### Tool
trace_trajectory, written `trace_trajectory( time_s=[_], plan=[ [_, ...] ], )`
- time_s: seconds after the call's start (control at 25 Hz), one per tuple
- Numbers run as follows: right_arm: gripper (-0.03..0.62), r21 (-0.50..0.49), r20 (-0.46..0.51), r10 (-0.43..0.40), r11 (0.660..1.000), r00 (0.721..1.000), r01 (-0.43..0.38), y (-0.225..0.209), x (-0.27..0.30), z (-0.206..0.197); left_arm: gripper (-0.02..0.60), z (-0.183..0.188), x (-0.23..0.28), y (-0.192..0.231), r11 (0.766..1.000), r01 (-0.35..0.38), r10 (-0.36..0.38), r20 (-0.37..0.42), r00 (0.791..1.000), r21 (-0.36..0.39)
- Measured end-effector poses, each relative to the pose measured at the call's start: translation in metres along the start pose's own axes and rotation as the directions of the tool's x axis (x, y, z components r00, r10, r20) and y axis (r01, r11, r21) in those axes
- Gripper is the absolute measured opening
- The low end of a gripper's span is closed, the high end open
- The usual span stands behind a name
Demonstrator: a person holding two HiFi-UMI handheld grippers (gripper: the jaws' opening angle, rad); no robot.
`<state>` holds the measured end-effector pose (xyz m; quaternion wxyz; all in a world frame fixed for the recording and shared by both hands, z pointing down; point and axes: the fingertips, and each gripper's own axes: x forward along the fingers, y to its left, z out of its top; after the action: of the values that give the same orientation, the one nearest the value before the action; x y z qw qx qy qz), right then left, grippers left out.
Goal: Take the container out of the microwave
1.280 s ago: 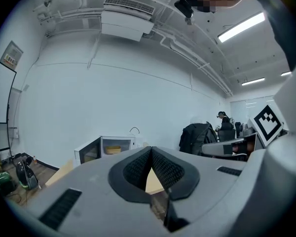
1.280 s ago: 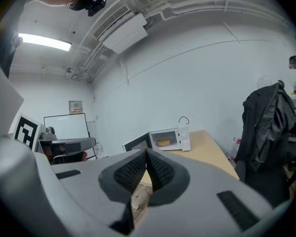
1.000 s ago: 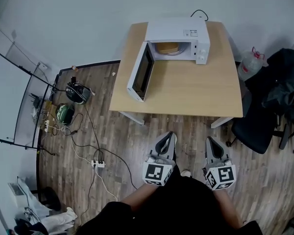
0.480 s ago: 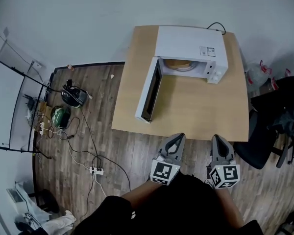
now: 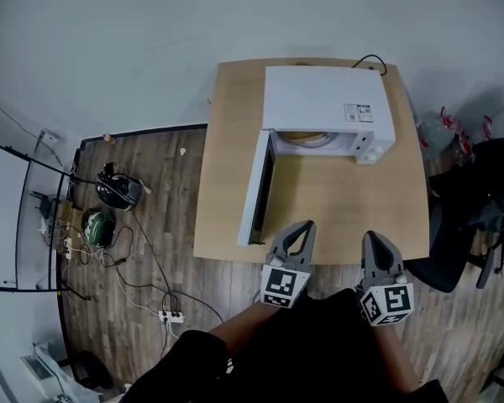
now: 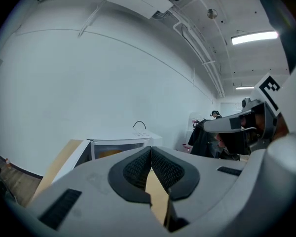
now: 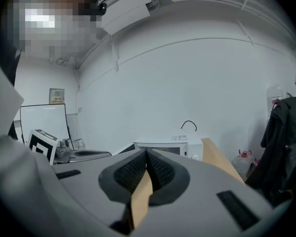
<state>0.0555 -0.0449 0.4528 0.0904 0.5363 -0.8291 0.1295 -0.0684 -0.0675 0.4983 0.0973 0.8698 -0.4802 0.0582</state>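
Observation:
A white microwave (image 5: 328, 107) stands at the far side of a wooden table (image 5: 336, 212), its door (image 5: 259, 187) swung open to the left. Inside, only a sliver of the pale yellowish container (image 5: 307, 139) shows under the microwave's top. My left gripper (image 5: 304, 226) and right gripper (image 5: 373, 238) hover side by side over the table's near edge, both shut and empty, well short of the microwave. The left gripper view shows shut jaws (image 6: 150, 149) with the microwave (image 6: 119, 143) beyond. In the right gripper view the shut jaws (image 7: 146, 152) point at the microwave (image 7: 180, 146).
A black chair (image 5: 454, 221) draped with dark clothing stands right of the table. A plastic water bottle (image 5: 433, 128) sits by the table's right side. Cables, a power strip (image 5: 170, 316) and dark gear (image 5: 118, 190) lie on the wooden floor at left.
The person has walked up to the table. Both grippers moved forward from over the floor to the table's near edge, and the microwave now sits closer, more directly below the camera.

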Motion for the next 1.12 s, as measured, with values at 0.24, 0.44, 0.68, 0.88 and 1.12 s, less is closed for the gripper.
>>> trace_trajectory(
  time_s=[0.24,0.44,0.68,0.88,1.12],
  plan=[
    [0.060,0.004,-0.007,0.001,1.000,1.000,-0.001,-0.003,0.019,-0.001,0.011,-0.004,0.039,0.034,0.998,-0.019,0.022,-0.039,0.999,0.067],
    [0.060,0.018,0.002,0.008,1.000,1.000,-0.008,-0.015,0.038,-0.003,0.011,-0.016,0.075,0.065,0.992,-0.075,0.083,-0.073,0.994,0.098],
    [0.060,0.039,0.009,0.026,0.999,1.000,-0.026,-0.037,0.066,0.001,0.012,-0.029,0.116,0.097,0.984,-0.120,0.138,-0.134,0.981,0.133],
    [0.060,0.041,0.010,0.030,0.999,0.999,-0.031,-0.065,0.103,0.008,0.012,-0.041,0.152,0.114,0.981,-0.123,0.150,-0.185,0.971,0.150],
    [0.060,0.076,-0.010,0.043,0.996,0.999,-0.042,-0.081,0.132,0.005,0.012,-0.074,0.186,0.133,0.978,-0.107,0.153,-0.275,0.949,0.177]
  ],
)
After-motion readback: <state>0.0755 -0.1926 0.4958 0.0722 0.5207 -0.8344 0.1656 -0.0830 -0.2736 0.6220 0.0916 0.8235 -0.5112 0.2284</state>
